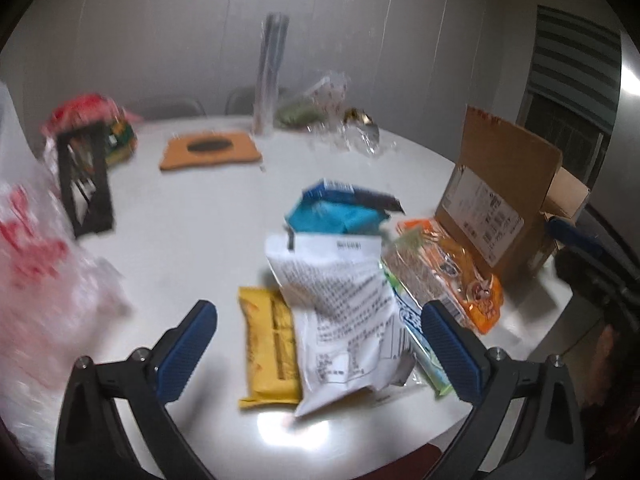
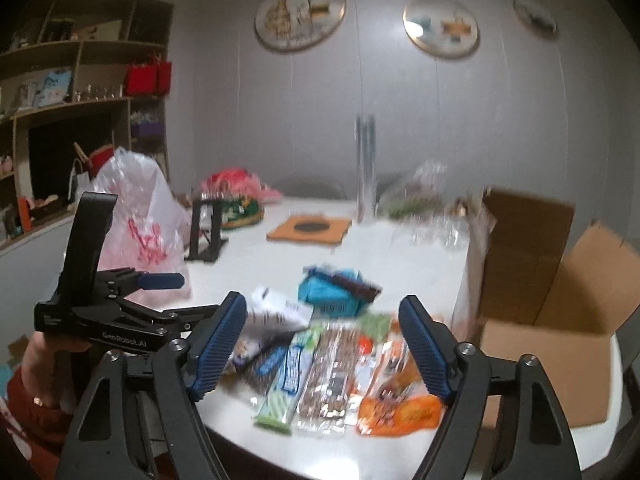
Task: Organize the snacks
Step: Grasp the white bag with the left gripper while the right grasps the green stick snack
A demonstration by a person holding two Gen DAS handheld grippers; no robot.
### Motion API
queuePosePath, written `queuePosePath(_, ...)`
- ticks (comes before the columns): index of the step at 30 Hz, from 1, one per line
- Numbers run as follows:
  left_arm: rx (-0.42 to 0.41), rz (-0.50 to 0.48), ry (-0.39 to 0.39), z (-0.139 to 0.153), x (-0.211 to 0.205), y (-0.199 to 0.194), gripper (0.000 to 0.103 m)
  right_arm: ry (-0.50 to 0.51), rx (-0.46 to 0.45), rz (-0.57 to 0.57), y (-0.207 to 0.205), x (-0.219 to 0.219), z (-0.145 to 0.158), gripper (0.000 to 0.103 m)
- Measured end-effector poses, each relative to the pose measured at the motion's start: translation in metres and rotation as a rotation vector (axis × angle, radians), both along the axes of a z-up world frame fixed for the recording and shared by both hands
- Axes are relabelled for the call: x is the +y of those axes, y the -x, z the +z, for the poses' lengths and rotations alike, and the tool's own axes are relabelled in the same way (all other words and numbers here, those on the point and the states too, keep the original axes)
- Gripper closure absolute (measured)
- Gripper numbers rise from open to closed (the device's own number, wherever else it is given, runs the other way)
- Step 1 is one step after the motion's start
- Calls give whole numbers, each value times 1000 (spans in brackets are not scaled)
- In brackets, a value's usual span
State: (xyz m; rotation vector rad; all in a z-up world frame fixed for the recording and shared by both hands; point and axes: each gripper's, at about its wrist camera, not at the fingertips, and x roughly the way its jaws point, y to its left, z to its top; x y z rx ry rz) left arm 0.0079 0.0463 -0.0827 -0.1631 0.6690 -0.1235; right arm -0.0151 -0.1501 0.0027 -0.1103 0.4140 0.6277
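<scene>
showing an early stage: snack packets (image 2: 320,372) lie heaped on the worktop (image 1: 192,240) ahead of both jaws, none visibly in the cardboard box (image 2: 560,320) beyond them. left gripper (image 1: 320,344) and right gripper (image 2: 322,344) gape, empty.

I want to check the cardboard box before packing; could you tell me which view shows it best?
The right wrist view: the cardboard box shows its raised flaps and open top there. The left wrist view shows only its labelled side at the table's far edge.
</scene>
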Motion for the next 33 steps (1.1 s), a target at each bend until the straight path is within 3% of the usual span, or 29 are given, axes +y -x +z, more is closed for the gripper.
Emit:
queuePosePath(2,23,-20,36,-8,1,-5,18,16,41,2,-6,5,-13,31)
queuePosePath(6,55,-48,52,-17,-4,-14,23,50,103,-7,-20,12,-32,31)
queuePosePath(9,81,-93,60,-22,-12,-19,33,54,145,-10,-27,14,-44,31)
queuePosePath(12,72,-90,16,-24,-18,-20,36,61,172,-9,-33,16,-52,31)
queuePosePath(22,87,-102,54,-22,-8,-24,40,82,202,-3,-41,25,-63,31)
queuePosePath(30,124,-34,-17,-15,-19,-44,40,65,210,2,-41,25,-64,31)
queuePosePath(33,143,-24,-57,-19,-21,-48,52,64,223,8,-43,26,-68,31)
